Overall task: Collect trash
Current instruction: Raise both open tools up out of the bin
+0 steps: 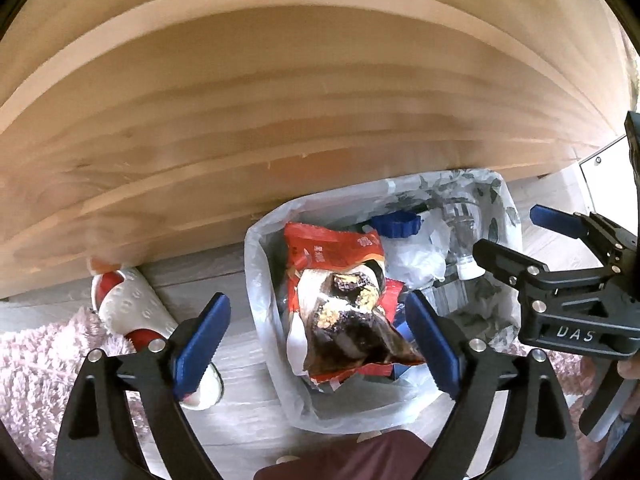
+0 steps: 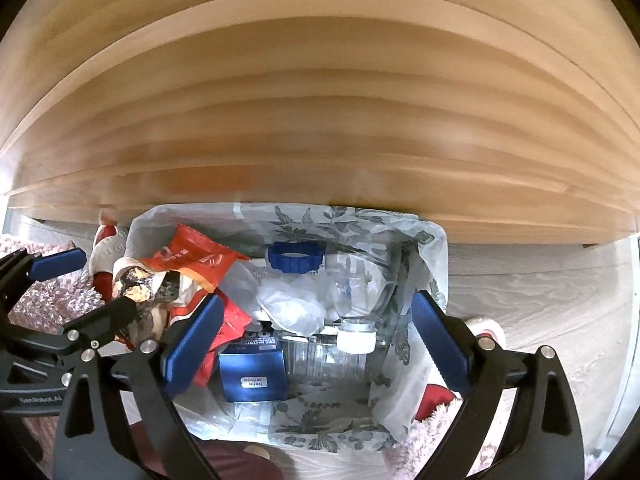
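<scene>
Both grippers hang over the bin [image 1: 256, 248], pointing steeply down. Left gripper [image 1: 316, 344] has its jaws spread wide w/ nothing between the pads; the red snack wrapper [image 1: 340, 300] lies below it, on top of the pile inside the liner, so that piece looks dropped in. Right gripper [image 2: 320, 344] is likewise wide open and empty, above a clear bottle [image 2: 360, 300], a blue box [image 2: 252, 376] and a blue lid [image 2: 296, 258].

Bin sits tight vs the wooden panel [image 1: 280, 100], prob. to keep it out of the walkway. So no room on the far side; free space is straight up and back toward the person. A slipper [image 1: 132, 304] and pink rug [image 1: 32, 360] lie left of the bin, clear of both tools.
</scene>
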`<state>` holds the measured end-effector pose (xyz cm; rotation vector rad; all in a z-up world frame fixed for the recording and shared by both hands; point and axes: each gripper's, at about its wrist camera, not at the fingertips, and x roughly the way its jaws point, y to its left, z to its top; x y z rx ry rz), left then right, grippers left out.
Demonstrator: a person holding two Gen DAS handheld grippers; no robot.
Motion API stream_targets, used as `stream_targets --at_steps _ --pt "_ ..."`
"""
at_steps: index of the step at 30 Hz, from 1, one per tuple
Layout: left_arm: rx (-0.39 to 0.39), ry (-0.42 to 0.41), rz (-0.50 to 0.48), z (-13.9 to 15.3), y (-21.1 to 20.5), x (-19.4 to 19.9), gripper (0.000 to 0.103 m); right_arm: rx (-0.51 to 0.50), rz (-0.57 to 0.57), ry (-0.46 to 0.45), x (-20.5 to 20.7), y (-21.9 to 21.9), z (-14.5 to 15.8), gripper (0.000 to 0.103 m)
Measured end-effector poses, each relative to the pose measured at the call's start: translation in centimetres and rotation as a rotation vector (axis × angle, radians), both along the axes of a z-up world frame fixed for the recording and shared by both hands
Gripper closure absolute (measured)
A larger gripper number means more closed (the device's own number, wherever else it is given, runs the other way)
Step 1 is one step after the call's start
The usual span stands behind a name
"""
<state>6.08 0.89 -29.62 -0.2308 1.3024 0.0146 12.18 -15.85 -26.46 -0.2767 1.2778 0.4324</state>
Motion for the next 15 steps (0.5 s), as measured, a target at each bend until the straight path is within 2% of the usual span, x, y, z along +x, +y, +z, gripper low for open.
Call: stream_targets --at_steps 6,11,15 --pt "0.018 -0.057 0.028 1.0 0.3 -0.4 0.008 -0.010 -0.012 -0.021 -0.5 -0.2 0.3 0.012" --pt "-0.017 -0.111 0.091 2.2 1.5 -0.6 0.008 0.000 -0.022 -0.029 -0.7 -0.5 0.7 0.012" --pt "-0.025 -0.118 0.090 2.6 1.6 -0.7 0.008 -0.011 -0.025 -0.032 -1.1 -0.5 0.9 0.012"
